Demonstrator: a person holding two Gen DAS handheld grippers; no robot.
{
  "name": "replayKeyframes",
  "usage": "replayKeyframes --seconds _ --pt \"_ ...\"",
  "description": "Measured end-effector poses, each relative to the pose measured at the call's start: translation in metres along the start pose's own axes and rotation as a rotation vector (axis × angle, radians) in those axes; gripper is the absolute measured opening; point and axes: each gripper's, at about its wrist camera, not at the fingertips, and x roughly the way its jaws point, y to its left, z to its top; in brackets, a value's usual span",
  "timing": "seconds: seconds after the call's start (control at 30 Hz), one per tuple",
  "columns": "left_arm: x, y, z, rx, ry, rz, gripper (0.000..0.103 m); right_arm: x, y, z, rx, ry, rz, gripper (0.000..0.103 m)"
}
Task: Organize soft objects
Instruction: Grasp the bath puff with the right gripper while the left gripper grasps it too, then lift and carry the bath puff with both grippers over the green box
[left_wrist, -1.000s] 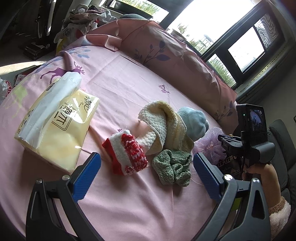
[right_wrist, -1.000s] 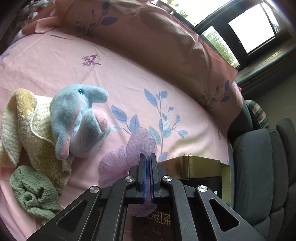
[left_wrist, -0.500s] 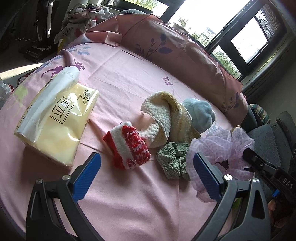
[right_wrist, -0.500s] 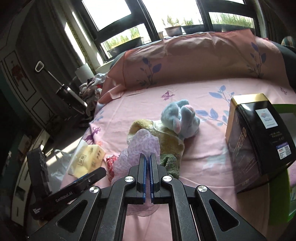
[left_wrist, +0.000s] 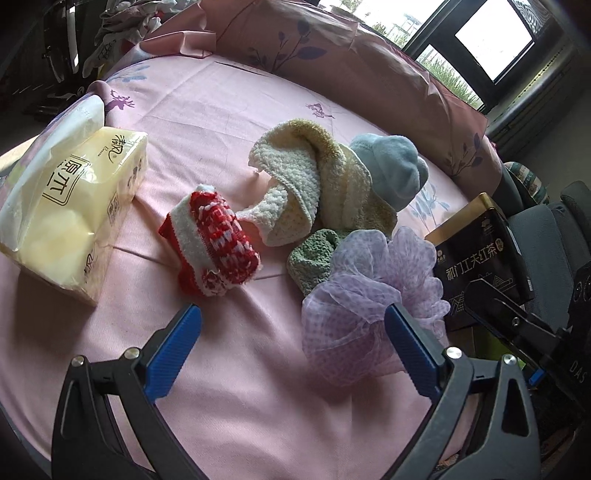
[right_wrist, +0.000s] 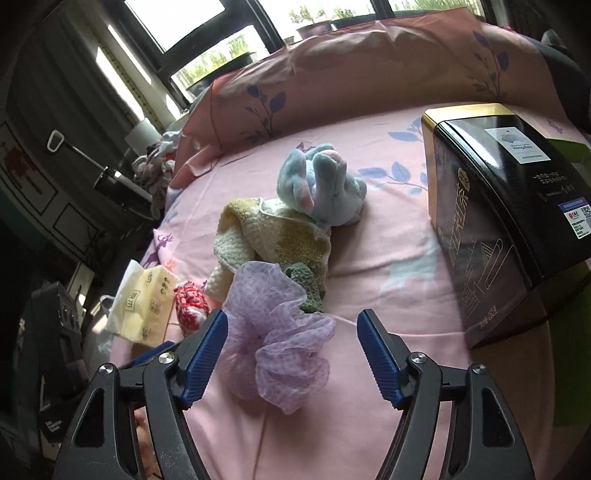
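A lilac mesh bath pouf (right_wrist: 275, 332) lies on the pink bedsheet just in front of my open right gripper (right_wrist: 293, 354), free of the fingers. It also shows in the left wrist view (left_wrist: 365, 306), beside a green knit cloth (left_wrist: 314, 262). A red-and-white knit piece (left_wrist: 212, 243), a cream knit hat (left_wrist: 310, 184) and a blue plush toy (right_wrist: 319, 188) lie clustered behind it. My left gripper (left_wrist: 291, 350) is open and empty, hovering in front of the pile.
A yellow tissue pack (left_wrist: 66, 206) lies at the left. A black and gold tea box (right_wrist: 502, 229) stands at the right. A long pink pillow (left_wrist: 332, 62) lines the far side of the bed. Windows are behind it.
My right gripper carried the lilac pouf over to the pile, then opened and let it go. It now lies beside the green cloth. My left gripper moved slightly closer.
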Motion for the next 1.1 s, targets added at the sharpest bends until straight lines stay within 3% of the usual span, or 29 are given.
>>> replayKeyframes --seconds 0.23,0.4,0.47,0.57,0.63,0.8,1.1 --pt "0.015 -0.019 -0.011 0.035 0.060 -0.026 0.088 0.019 -0.002 0.004 0.005 0.018 0.062 0.073" --pt "0.028 -0.027 -0.018 0.060 0.087 0.020 0.062 0.047 -0.003 0.000 0.046 0.087 0.095 0.073" --pt "0.034 -0.028 -0.019 0.061 0.099 0.024 0.047 0.054 -0.002 -0.003 0.051 0.109 0.114 0.071" --pt "0.038 -0.029 -0.019 0.070 0.101 0.031 0.031 0.061 0.003 -0.009 0.030 0.138 0.119 0.056" --pt "0.040 -0.030 -0.019 0.072 0.103 0.035 0.026 0.065 0.003 -0.013 0.033 0.157 0.122 0.050" --pt "0.039 -0.035 -0.018 0.091 0.085 0.061 0.024 0.071 0.003 -0.021 0.049 0.193 0.191 0.045" --pt "0.024 -0.045 -0.019 0.143 -0.006 0.062 0.023 0.049 0.014 -0.021 0.020 0.125 0.264 0.045"
